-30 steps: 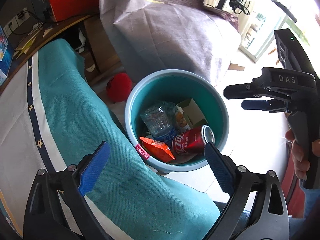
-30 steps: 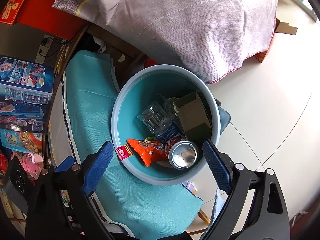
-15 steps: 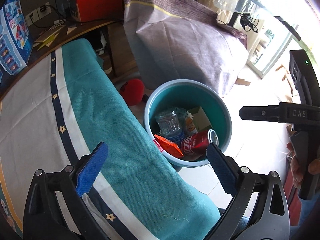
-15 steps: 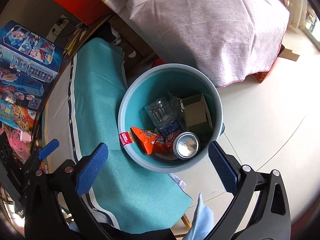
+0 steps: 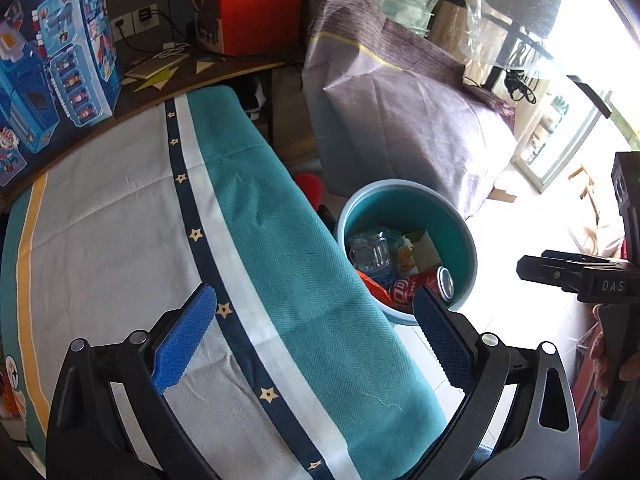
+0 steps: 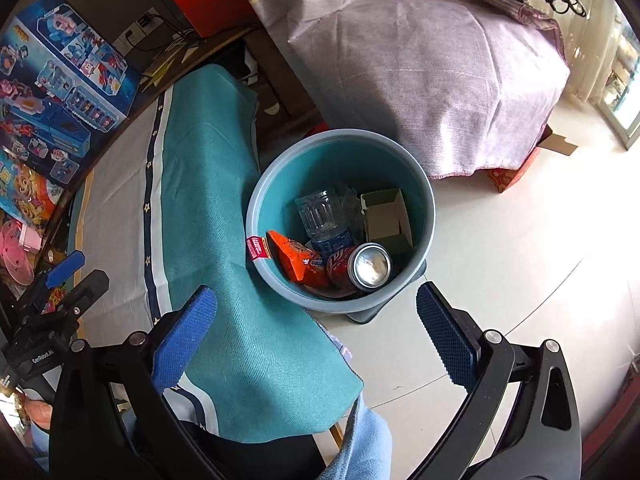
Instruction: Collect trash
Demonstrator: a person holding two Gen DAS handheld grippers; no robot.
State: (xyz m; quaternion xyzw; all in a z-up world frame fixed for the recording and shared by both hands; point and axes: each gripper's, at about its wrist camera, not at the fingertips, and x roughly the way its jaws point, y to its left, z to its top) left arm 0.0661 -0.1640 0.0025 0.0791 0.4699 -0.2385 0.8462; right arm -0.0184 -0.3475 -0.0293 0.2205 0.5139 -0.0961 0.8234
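Blue-padded fingers of the left hand-held gripper [image 5: 316, 336] stand spread wide with nothing between them, over a surface [image 5: 120, 240] draped in a cloth of white, navy starred stripe and teal. The right hand-held gripper [image 6: 316, 336] is likewise spread and empty, hanging over the teal edge of that cloth and the pale tiled floor [image 6: 500, 264].

Just past the cloth's hanging edge, a round teal bin [image 6: 428, 216] stands on the floor, close against the side of the surface. Inside it lies the trash: a red soda can [image 6: 360, 268] on its side with the silver top facing up, near the bin's closer rim; an orange snack wrapper [image 6: 296, 260] touching the can, on the side toward the surface; a crushed clear plastic bottle [image 6: 320, 216] beyond them; and a small open cardboard box [image 6: 388, 220] beside the bottle. A red label [image 6: 254, 248] sits on the rim next to the wrapper.

Beyond the bin, a bulky object covered by a lilac cloth [image 6: 440, 80] rests on the floor. At the far edge of the surface stand blue toy boxes [image 5: 52, 80], with an orange box [image 5: 256, 4] behind them.
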